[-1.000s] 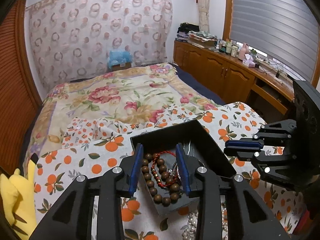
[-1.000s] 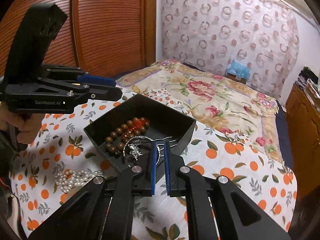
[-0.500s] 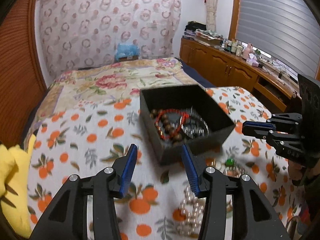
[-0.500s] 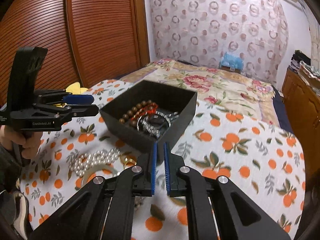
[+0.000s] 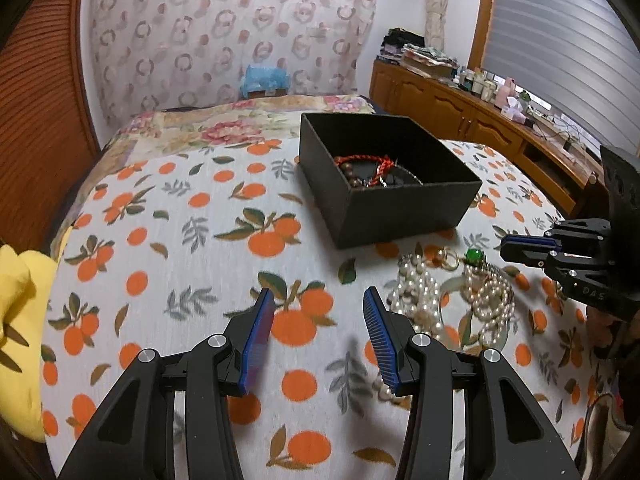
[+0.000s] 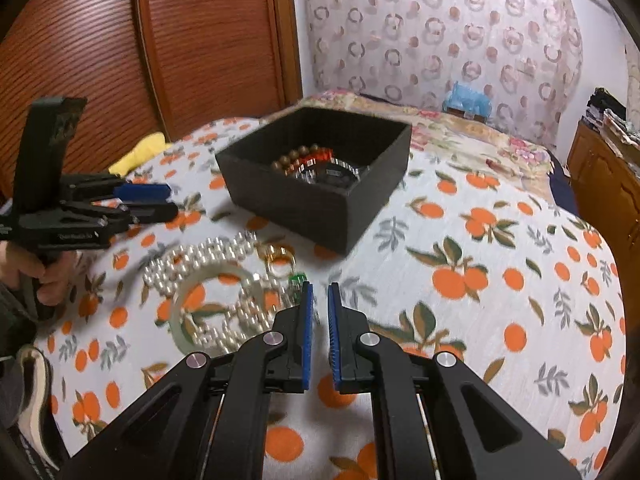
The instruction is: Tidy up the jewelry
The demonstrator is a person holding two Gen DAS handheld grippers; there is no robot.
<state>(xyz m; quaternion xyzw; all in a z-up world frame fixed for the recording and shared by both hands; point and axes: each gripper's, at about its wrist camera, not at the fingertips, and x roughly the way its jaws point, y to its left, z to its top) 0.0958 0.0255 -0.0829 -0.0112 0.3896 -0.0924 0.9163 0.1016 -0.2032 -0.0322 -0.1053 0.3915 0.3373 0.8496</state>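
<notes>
A black open box (image 5: 400,208) stands on the orange-print cloth and holds a red cord bracelet (image 5: 360,160), brown beads and silvery pieces. Near its front lie a pearl necklace (image 5: 420,292), a gold ring (image 5: 450,258), a green-stone ring (image 5: 474,256) and a pale bangle (image 6: 188,304). My left gripper (image 5: 319,300) hovers open and empty over bare cloth, left of the pearls. My right gripper (image 6: 320,286) is shut with nothing in it, its tips just right of the green-stone ring (image 6: 296,280) and short of the box (image 6: 304,208).
A yellow soft thing (image 5: 16,312) lies at the cloth's left edge. A wooden cabinet (image 5: 460,120) with bottles runs along the right wall, and a ribbed wooden door (image 6: 200,40) stands on the left. A hand (image 6: 48,276) holds the left gripper's handle.
Both grippers have drawn back from over the box and come lower, so the loose jewellery in front of it now shows. The left jaws have widened; the right stayed shut.
</notes>
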